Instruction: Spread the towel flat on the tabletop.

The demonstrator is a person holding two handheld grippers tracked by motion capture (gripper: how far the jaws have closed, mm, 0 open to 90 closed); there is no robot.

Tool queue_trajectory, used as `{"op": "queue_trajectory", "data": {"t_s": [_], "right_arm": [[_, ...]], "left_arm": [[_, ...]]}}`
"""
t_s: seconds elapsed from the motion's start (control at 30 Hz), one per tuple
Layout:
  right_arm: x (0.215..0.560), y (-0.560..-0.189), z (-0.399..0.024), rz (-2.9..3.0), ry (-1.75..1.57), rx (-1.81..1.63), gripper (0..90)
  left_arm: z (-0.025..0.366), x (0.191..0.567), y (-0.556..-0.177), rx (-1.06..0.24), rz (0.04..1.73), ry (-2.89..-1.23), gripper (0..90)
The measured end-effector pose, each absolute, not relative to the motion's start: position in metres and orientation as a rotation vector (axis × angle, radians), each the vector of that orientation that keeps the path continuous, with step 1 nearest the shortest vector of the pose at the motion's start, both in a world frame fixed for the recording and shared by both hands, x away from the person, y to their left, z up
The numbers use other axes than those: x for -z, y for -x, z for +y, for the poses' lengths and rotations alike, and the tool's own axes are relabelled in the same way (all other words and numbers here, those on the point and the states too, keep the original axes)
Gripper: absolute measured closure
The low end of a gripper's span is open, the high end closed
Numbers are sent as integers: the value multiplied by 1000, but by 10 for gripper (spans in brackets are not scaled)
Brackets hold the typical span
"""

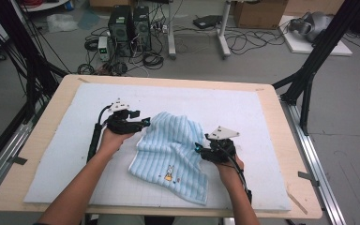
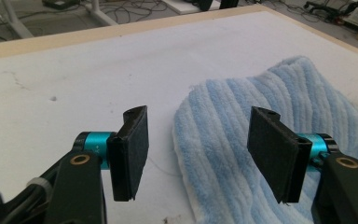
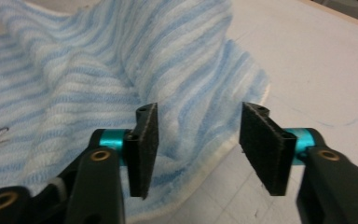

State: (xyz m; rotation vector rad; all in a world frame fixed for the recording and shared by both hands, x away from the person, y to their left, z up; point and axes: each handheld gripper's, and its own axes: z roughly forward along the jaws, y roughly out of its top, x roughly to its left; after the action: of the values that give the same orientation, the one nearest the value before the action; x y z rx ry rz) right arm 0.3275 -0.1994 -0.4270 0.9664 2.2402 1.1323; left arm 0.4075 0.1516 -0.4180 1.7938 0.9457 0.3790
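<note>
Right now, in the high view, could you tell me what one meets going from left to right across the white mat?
Left hand → left gripper → blue striped towel → right gripper → right hand, all on the white mat.

A lab or test bay, not a home; bare grey concrete floor [image 1: 351, 117] all round; two black computer towers [image 1: 130, 28] standing straight on it, ringed by loose tangled cables [image 1: 150, 58]; cardboard boxes [image 1: 258, 13] pushed against the far side; black metal frame struts [image 1: 316, 56] rising at both flanks, like a camera rig; legs of a white stand [image 1: 222, 33] beyond; a plain wooden table [image 1: 286, 117] topped with a white foam sheet [image 1: 225, 108], marked and scuffed; aluminium rails [image 1: 316, 168] running along the table edges.
</note>
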Motion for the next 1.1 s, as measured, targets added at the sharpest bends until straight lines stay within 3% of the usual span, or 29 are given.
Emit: {"op": "queue_trajectory", "data": {"t_s": [0.13, 0.67, 0.73, 0.9, 1.1], "right_arm": [[427, -330, -205, 2204, -1022, -1148, 372], [429, -329, -216, 2153, -1093, -1176, 371], [429, -329, -217, 2148, -1103, -1175, 371], [430, -329, -219, 2142, -1114, -1175, 374], [430, -330, -222, 2110, -1152, -1193, 427]], "left_arm": [[141, 419, -419, -355, 945, -1798, 362], [75, 408, -445, -278, 858, -1861, 344], [71, 413, -444, -264, 835, -1895, 403], [67, 421, -437, -277, 768, -2014, 821], [83, 424, -417, -245, 743, -2003, 860]]}}
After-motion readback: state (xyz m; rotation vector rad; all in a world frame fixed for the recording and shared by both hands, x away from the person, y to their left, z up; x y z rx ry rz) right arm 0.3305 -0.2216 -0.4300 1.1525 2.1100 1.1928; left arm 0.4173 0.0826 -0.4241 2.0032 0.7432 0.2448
